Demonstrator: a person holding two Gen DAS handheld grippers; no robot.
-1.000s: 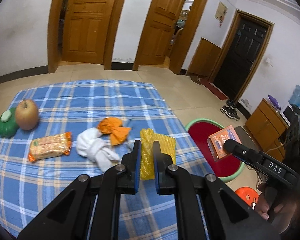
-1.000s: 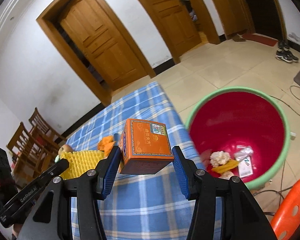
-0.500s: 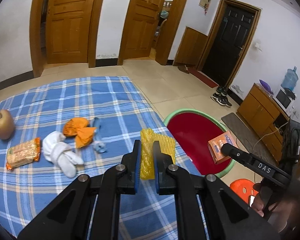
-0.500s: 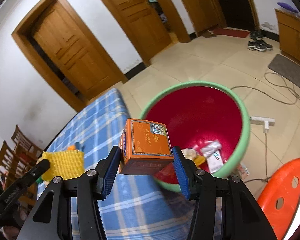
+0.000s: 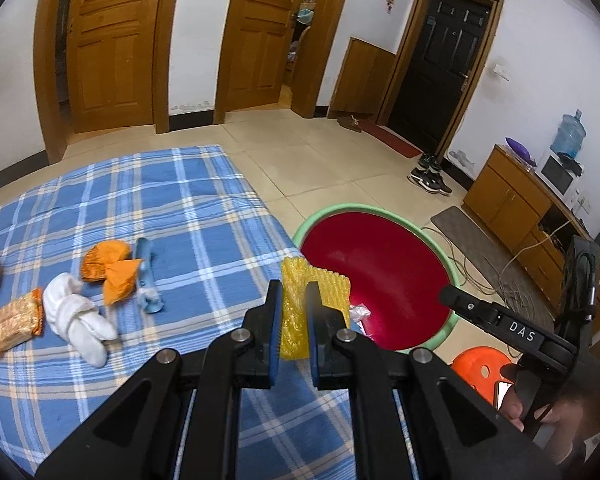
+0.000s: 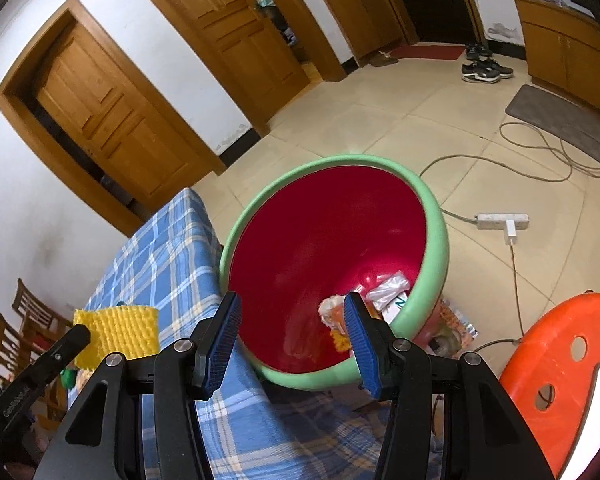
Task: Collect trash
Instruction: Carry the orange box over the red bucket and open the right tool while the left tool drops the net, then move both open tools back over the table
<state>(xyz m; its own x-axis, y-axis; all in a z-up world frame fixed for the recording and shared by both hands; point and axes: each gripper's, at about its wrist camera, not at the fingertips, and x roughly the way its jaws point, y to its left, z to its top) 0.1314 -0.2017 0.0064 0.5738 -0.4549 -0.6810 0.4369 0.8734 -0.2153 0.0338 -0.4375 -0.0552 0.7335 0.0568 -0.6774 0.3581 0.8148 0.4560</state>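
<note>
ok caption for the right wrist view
Right gripper open over the red bin; left gripper holds yellow foam.

Bench: blue checked cloth (image 5: 188, 216) on top.
On it: snack pack (image 5: 15, 321), white sock (image 5: 78, 318), orange wrapper (image 5: 110, 266), blue tube (image 5: 146, 276).
Floor (image 6: 452, 128): red tub (image 6: 332, 240), orange stool (image 6: 560, 372), shoes (image 5: 430, 178).

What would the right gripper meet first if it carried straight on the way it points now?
Likely the red inner wall of the green-rimmed bin; the open right gripper aims into its mouth, nothing between. Depth unclear.
</note>
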